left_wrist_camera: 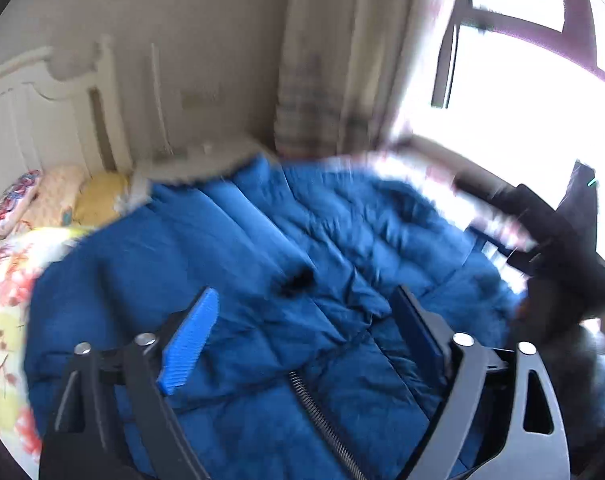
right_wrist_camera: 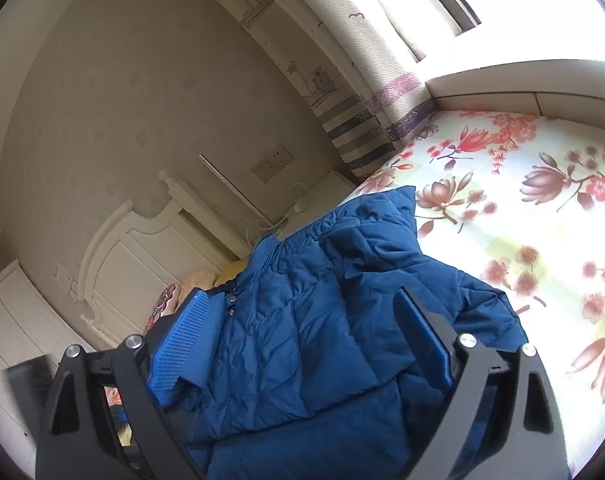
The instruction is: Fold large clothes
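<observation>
A large blue quilted jacket (left_wrist_camera: 222,240) lies spread on the floral bed sheet (left_wrist_camera: 2,300), its grey fur-trimmed hood (left_wrist_camera: 198,164) toward the headboard. My left gripper (left_wrist_camera: 305,292) hovers over the jacket's middle, open, its blue pads wide apart with nothing pinched. A blurred black device (left_wrist_camera: 550,240) held by a hand shows at the jacket's right edge. In the right wrist view the jacket (right_wrist_camera: 342,248) lies rumpled on the sheet (right_wrist_camera: 522,200). My right gripper (right_wrist_camera: 302,294) is open above it, tilted, with the fabric below the spread pads.
A white headboard (left_wrist_camera: 42,100) and pillows (left_wrist_camera: 62,196) stand at the bed's far end. A patterned curtain (right_wrist_camera: 362,120) and a bright window (left_wrist_camera: 522,100) are on the right. The window ledge (right_wrist_camera: 502,88) borders the bed. A wall socket (right_wrist_camera: 272,164) sits beside the headboard.
</observation>
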Available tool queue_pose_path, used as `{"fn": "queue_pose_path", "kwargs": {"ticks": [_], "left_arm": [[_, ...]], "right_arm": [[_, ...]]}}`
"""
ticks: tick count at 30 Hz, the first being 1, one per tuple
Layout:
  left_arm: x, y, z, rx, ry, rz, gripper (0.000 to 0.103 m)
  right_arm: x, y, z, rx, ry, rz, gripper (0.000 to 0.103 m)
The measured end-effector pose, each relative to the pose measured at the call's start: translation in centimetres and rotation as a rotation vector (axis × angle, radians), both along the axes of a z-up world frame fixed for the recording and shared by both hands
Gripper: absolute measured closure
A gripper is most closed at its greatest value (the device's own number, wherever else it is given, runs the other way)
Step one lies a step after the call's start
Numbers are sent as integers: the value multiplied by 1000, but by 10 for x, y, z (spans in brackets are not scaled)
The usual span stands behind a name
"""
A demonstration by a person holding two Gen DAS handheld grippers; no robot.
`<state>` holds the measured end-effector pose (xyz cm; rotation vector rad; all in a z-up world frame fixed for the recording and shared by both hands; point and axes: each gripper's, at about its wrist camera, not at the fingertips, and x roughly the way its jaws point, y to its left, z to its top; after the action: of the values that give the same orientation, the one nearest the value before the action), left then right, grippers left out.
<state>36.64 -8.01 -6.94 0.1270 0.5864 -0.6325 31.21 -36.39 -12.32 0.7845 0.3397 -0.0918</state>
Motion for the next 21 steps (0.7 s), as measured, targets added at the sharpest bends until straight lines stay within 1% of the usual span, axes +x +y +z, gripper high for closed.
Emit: {"fn": "queue_pose_path", "kwargs": {"ticks": [1, 2, 3, 4, 6, 7, 8, 9, 10, 12, 14, 17, 18, 19, 20, 21], "left_arm": [[-4, 21, 7, -62, -23, 29, 16], [-1, 43, 11, -127, -27, 84, 16], [1, 68, 13, -173, -15, 146, 16], [8, 98, 11, -227, 15, 257, 16], [25, 147, 1, -293, 97, 488, 17], [31, 172, -8, -333, 152, 593, 17], [34, 193, -17, -379, 199, 660, 18], [35, 203, -23, -400, 225, 679, 19], [36, 205, -27, -393, 236, 685, 19], [31, 200, -29, -344, 224, 676, 19], [30, 194, -29, -266, 234, 660, 19], [34, 179, -40, -119, 260, 616, 18], [37, 172, -45, -54, 278, 607, 17], [35, 173, -51, -12, 293, 606, 17], [39, 169, -60, 36, 312, 627, 16], [43, 171, -66, 41, 331, 638, 13]], "right_arm": [[-2, -1, 0, 5, -1, 0, 10], [-2, -1, -1, 12, 0, -1, 10], [-1, -2, -1, 14, 2, -2, 10], [-1, -2, -2, 15, 5, -1, 10], [0, 0, -1, 3, 10, 2, 10], [1, 2, 0, -12, 13, 7, 10], [2, 4, 1, -25, 17, 12, 10], [4, 7, 3, -47, 23, 18, 10], [5, 10, 4, -62, 26, 23, 10], [7, 16, 6, -101, 34, 34, 10], [11, 24, 9, -144, 47, 48, 10], [14, 32, 10, -188, 64, 65, 10], [16, 34, 10, -200, 69, 71, 10], [16, 35, 10, -208, 72, 76, 10], [17, 37, 11, -217, 77, 82, 10], [18, 38, 11, -224, 79, 85, 10]]}}
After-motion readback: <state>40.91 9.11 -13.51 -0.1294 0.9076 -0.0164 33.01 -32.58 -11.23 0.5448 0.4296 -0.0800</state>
